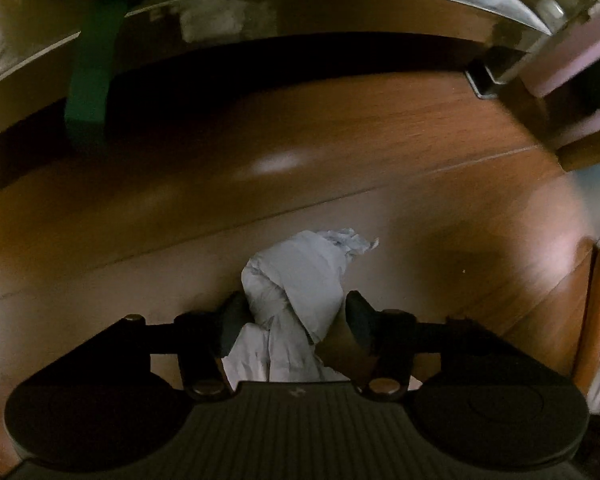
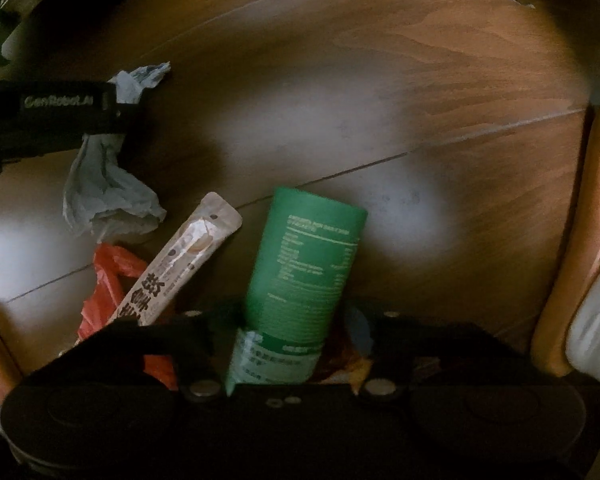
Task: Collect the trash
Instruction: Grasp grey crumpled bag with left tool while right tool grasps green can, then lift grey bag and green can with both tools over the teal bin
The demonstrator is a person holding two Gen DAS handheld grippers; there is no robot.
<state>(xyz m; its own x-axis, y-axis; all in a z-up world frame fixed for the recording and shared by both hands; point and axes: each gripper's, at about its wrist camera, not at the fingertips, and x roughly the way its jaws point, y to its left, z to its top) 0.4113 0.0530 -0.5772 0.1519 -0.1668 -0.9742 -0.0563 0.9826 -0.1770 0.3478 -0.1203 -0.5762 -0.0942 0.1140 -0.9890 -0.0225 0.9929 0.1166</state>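
Note:
A crumpled white tissue [image 1: 296, 276] lies on the wooden floor [image 1: 380, 140]. My left gripper [image 1: 296, 316] points down over it and both dark pads press its sides, so it is shut on it. In the right wrist view the same tissue [image 2: 104, 188] bulges out on either side of that gripper. A green cylindrical container [image 2: 304, 256] with white print lies on the floor, and my right gripper [image 2: 292, 316] is shut on its lower part. Beside it lie a white snack-stick wrapper [image 2: 188, 256] and a red plastic bag [image 2: 108, 280].
A low dark furniture edge [image 1: 300, 8] with a green leg [image 1: 88, 80] overhangs the floor beyond the tissue. An orange wooden frame [image 2: 560, 280] with white cloth [image 2: 596, 320] stands at the right. An orange-yellow wrapper [image 2: 352, 364] peeks out under my right gripper.

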